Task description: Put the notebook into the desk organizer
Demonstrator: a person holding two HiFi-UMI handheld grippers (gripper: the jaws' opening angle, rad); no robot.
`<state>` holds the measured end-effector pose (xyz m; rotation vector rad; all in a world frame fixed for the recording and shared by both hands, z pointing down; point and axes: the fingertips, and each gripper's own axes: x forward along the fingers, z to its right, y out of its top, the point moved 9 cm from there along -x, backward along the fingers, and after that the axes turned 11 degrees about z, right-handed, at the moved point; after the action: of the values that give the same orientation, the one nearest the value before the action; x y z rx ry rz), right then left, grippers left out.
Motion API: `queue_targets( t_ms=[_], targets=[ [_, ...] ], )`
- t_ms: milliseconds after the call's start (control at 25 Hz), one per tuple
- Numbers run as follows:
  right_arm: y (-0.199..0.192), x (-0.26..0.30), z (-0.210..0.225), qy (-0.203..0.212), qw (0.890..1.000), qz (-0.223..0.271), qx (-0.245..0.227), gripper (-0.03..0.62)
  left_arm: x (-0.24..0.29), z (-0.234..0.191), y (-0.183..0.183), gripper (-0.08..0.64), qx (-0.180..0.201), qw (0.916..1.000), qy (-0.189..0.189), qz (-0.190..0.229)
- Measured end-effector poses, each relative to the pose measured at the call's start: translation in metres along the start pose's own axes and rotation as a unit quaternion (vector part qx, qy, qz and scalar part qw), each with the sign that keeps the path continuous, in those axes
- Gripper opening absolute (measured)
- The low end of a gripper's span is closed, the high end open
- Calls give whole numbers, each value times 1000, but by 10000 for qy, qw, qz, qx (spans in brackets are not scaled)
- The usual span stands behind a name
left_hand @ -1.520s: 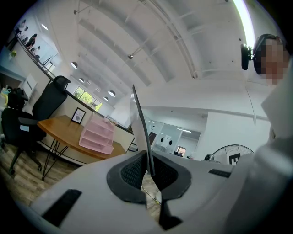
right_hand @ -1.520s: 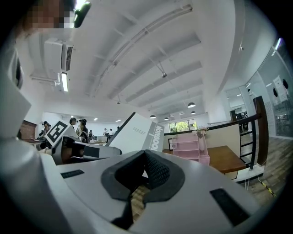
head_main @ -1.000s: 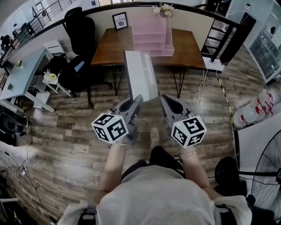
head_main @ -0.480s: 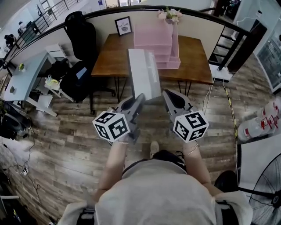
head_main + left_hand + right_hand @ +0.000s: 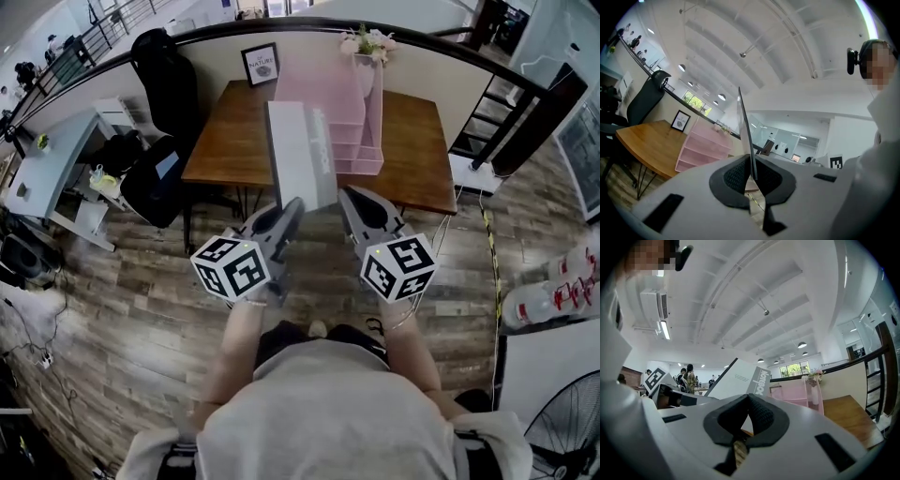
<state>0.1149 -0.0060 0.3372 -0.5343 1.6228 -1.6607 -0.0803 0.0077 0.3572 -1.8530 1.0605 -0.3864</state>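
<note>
The notebook is a long grey-white book, held out over the front edge of the wooden table. My left gripper is shut on its near end. In the left gripper view the notebook stands edge-on between the pads of that gripper. The pink desk organizer stands on the table just beyond the book's far end, and shows as open shelves. My right gripper is beside the book's near right corner, jaws shut with nothing between them; the notebook shows behind them.
A framed picture and a vase of flowers stand at the table's back edge by the wall. A black office chair is left of the table. A railing and steps lie to the right. Wooden floor is under me.
The table and organizer have come closer in the head view. The notebook, still in my left gripper, now reaches over the table's front edge, up to the organizer.
</note>
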Motion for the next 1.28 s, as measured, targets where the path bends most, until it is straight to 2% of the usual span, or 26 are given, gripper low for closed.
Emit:
queue_targets(
  t_ms=[400,880,1280],
  targets=[
    [-22,21,39,-104,9994,-235,244,9,48,-26,-4,21,-164,9998,7,-129],
    [-29,76,79,-296,9989,-314,178,9,105,-79,14,21,-295,9993,-128,-195],
    [-29,126,103,-549,9983,-196,64,9,153,-116,47,21,-359,9972,-638,-138]
  ],
)
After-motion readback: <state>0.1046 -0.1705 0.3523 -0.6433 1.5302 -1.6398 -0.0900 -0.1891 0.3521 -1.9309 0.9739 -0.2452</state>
